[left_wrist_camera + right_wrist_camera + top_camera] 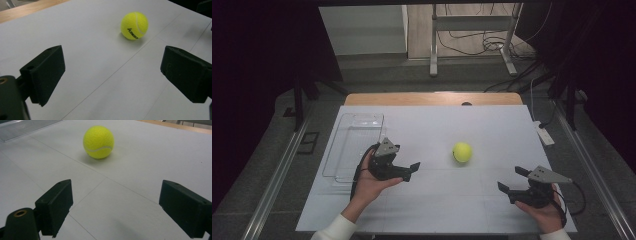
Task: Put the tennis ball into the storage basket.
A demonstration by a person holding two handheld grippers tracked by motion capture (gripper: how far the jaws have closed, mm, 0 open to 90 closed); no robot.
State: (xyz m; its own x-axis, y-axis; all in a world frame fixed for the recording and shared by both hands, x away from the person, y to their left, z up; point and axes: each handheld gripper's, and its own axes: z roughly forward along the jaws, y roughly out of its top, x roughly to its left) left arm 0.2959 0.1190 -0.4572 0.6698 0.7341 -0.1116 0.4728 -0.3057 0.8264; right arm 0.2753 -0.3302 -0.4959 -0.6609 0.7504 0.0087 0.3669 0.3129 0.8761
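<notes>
While both grippers' fingers point(45, 75) gape wide, tennis ball point(462, 152) lies ahead between them, untouched.

Fuzzy felt ball point(462, 152); clear glossy plastic tray point(357, 131).

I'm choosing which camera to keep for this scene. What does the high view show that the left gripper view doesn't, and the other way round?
High view alone: the clear tray at the table's left, both hands holding the left gripper and right gripper, and the floor with its cables beyond the table.

Left gripper view alone: dark lettering on the tennis ball, and the left gripper's jaws seen close, standing wide apart.

Both: the yellow ball lying free on the white tabletop, untouched by either gripper.
</notes>
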